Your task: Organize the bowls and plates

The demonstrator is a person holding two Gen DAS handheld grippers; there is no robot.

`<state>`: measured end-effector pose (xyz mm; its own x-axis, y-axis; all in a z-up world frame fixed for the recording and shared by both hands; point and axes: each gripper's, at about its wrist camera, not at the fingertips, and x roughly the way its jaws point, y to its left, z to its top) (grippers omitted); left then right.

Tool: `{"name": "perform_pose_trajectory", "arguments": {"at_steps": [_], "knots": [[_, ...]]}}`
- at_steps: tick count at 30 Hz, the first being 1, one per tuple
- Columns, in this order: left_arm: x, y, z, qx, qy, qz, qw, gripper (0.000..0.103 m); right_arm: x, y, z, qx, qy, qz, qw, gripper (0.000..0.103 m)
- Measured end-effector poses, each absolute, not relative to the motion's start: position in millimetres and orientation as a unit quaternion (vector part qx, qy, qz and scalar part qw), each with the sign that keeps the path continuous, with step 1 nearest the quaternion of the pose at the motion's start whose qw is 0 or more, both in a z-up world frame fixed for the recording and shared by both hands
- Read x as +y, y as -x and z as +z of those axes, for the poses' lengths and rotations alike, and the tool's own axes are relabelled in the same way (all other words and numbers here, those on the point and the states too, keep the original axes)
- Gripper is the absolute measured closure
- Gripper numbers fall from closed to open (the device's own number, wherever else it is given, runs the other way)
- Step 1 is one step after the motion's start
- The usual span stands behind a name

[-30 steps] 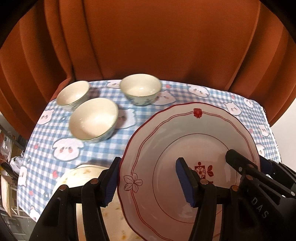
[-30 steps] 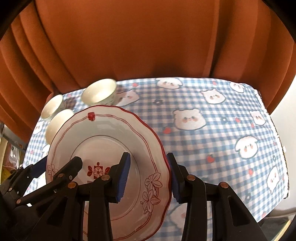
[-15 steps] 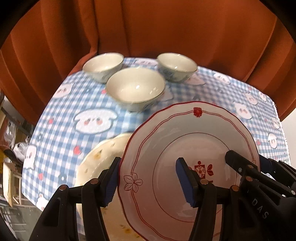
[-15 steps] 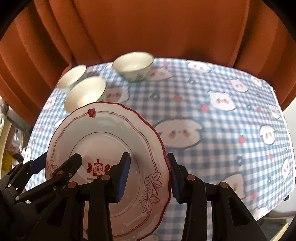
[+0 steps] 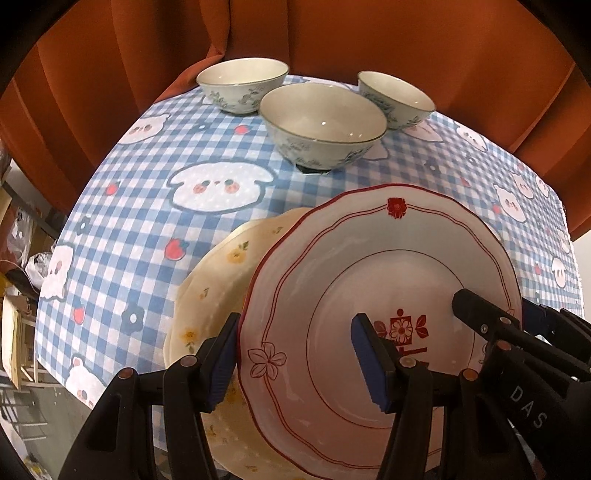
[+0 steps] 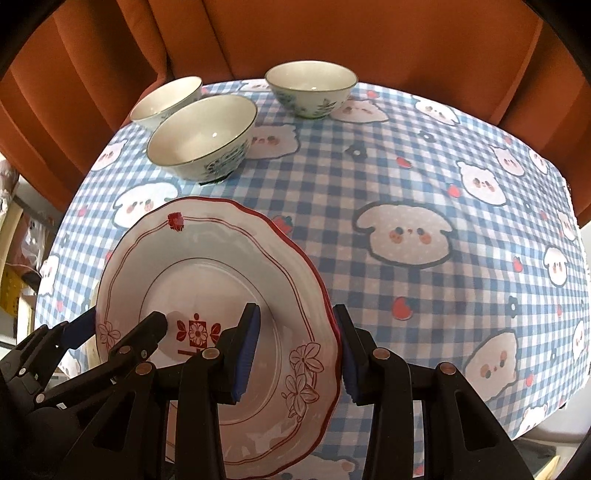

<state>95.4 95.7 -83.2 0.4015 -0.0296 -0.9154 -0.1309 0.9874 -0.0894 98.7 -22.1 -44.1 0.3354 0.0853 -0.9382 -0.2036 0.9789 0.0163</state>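
A white plate with a red rim and red flowers (image 5: 388, 266) (image 6: 207, 258) hangs tilted above the table, held from both sides. My left gripper (image 5: 295, 362) is shut on its left rim, one pad under the edge and one inside the well. On the opposite rim my right gripper (image 6: 295, 352) is shut the same way. Under the red plate's left part lies a cream plate with yellow flowers (image 5: 214, 280) on the cloth. Three white bowls with blue-green leaf patterns stand at the far side: a near one (image 5: 321, 122) (image 6: 201, 133), a left one (image 5: 242, 83) and a right one (image 5: 397, 98).
A blue checked tablecloth with cartoon animals (image 6: 406, 184) covers the table. Orange curtains (image 5: 332, 33) hang close behind the bowls. The cloth's left edge drops off to cluttered shelves (image 5: 22, 280). The right half of the cloth bears no dishes.
Both grippers have carried the red plate lower and closer to the bowls, which now look larger. More of the cream plate shows beneath its left side. Neither grip has changed.
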Motion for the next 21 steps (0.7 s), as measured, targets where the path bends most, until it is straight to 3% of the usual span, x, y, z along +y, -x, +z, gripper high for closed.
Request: {"name": "perform_pose_trajectory", "arguments": {"at_steps": [21], "knots": [[101.3, -85.8, -100.1, 0.544, 0.073, 0.047, 0.835, 0.043, -21.9, -94.8, -54.6, 0.587, 0.036, 0.102, 0.802, 0.059]]}}
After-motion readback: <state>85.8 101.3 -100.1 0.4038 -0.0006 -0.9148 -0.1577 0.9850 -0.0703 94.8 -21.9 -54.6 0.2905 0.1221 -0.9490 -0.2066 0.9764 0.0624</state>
